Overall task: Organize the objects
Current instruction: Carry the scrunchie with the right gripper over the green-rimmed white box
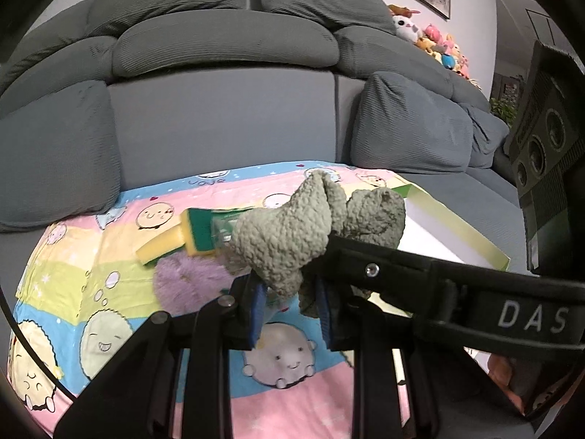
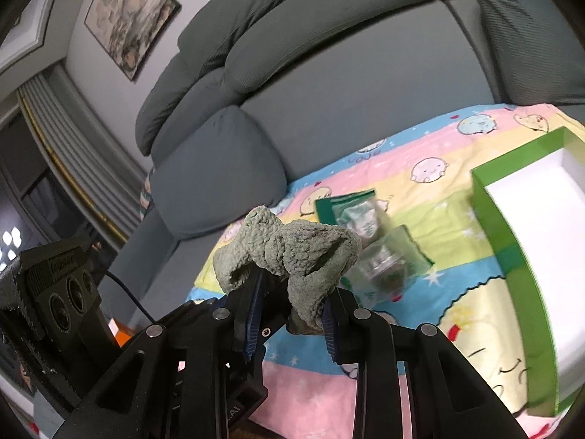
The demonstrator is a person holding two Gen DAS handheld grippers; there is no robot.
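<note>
Since both grippers clamp the same green cloth (image 1: 285, 241), it hangs off the bedsheet (image 1: 120, 219) as 1 bunched span between them. At the near end, the left gripper (image 1: 289, 311) pinches the cloth's lower fold, and the right gripper (image 2: 290, 314) is closed on its other end just beside, its arm crossing the left view. Below and beyond lie a sponge (image 1: 172, 241) and a clear packet (image 2: 369, 234). Farther right sits the open green box (image 2: 519, 256), nearer the right hand, so I judge the cloth should travel rightward, its long axis kept between the 2 grips.
</note>
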